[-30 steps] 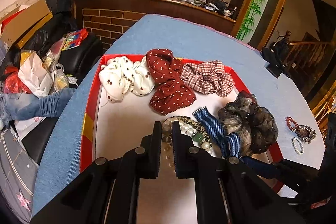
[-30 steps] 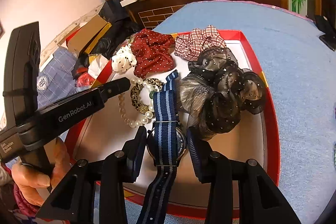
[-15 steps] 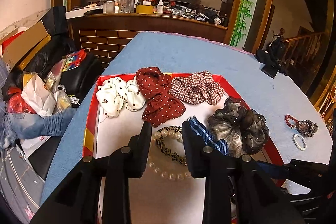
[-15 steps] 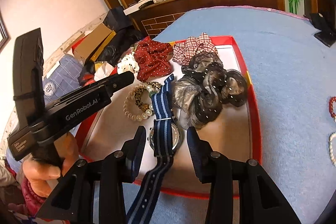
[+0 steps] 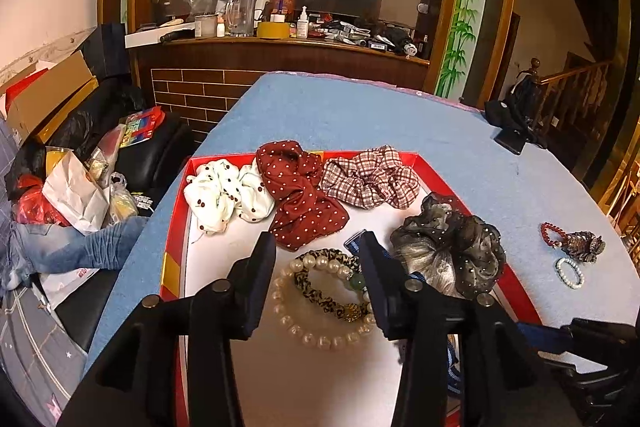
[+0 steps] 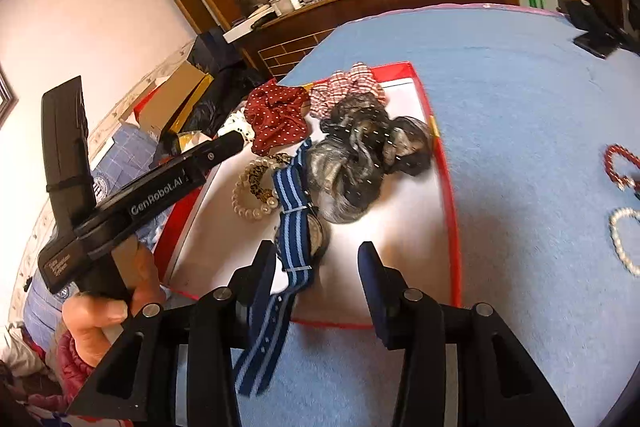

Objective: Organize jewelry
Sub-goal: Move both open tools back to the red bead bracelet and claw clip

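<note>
My left tool [image 5: 318, 259] hangs over the near half of the red tray [image 5: 175, 227], jaws parted and just been opening; the pearl bracelet [image 5: 320, 337] and the leopard-print band [image 5: 320, 297] lie on the white tray floor in the gap below them, and neither pad presses on either. Along the tray's far edge sit three scrunchies in a row: the white spotted scrunchie [image 5: 224, 195] at the far left corner, the red dotted scrunchie [image 5: 300, 195] in the middle, and the plaid scrunchie [image 5: 370, 179] toward the far right corner. The dark sheer scrunchie [image 5: 452, 247] lies against the tray's right edge.

My right tool [image 6: 318, 267] is parted too, its jaws having just opened a little further. The striped watch [image 6: 296, 227] lies beside the left finger, its strap draped over the tray's near edge onto the blue desk [image 6: 500, 87] (I cannot tell whether the finger touches the strap; nothing is clamped). A hand [image 6: 102, 323] grips the left tool's handle.

Out on the desk's right side, well apart from the tray, lie a red bead bracelet [image 5: 550, 233], a small white bead bracelet [image 5: 570, 273] and a dark ornament [image 5: 584, 247].
</note>
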`<move>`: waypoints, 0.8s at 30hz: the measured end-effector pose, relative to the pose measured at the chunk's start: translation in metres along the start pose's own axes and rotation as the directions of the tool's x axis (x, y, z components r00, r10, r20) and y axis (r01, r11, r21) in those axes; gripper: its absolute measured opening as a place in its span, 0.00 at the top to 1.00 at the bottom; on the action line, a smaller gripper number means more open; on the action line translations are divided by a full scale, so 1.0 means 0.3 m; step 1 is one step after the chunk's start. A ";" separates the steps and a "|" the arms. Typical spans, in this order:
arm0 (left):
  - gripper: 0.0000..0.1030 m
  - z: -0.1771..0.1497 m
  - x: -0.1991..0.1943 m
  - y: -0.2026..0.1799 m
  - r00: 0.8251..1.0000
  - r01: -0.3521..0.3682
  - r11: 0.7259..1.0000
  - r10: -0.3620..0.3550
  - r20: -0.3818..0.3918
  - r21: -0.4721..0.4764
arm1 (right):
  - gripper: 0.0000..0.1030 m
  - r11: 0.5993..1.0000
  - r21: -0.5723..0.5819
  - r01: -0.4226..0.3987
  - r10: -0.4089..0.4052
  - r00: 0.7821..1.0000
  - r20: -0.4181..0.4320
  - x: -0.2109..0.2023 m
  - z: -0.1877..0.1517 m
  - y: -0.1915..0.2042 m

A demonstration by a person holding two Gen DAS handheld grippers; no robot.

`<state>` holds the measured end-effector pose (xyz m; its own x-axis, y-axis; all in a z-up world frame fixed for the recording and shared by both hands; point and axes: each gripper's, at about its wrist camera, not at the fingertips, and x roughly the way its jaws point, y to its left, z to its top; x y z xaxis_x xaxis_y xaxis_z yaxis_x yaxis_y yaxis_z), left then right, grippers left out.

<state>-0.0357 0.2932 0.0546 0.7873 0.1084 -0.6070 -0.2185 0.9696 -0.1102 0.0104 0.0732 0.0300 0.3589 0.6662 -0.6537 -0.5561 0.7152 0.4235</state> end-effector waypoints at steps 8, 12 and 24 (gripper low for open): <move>0.50 0.006 -0.043 -0.023 0.999 0.033 0.999 -0.033 0.021 -0.001 | 0.52 0.999 0.028 0.022 -0.023 1.000 0.019 -0.089 -0.047 -0.028; 0.49 0.000 -0.080 -0.088 0.999 0.048 0.998 -0.049 0.024 0.034 | 0.50 0.998 0.053 0.035 -0.037 0.998 0.045 -0.150 -0.059 -0.063; 0.44 -0.011 -0.150 -0.451 0.980 0.199 0.960 -0.197 -0.034 0.199 | 0.35 0.939 0.303 0.162 -0.229 0.953 0.199 -0.511 -0.045 -0.403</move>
<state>-0.0434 0.1562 0.0942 0.7946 -0.0918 -0.6002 0.0619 0.9956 -0.0704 0.0124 -0.1185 0.0705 0.6183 0.5134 -0.5950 -0.2367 0.8436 0.4819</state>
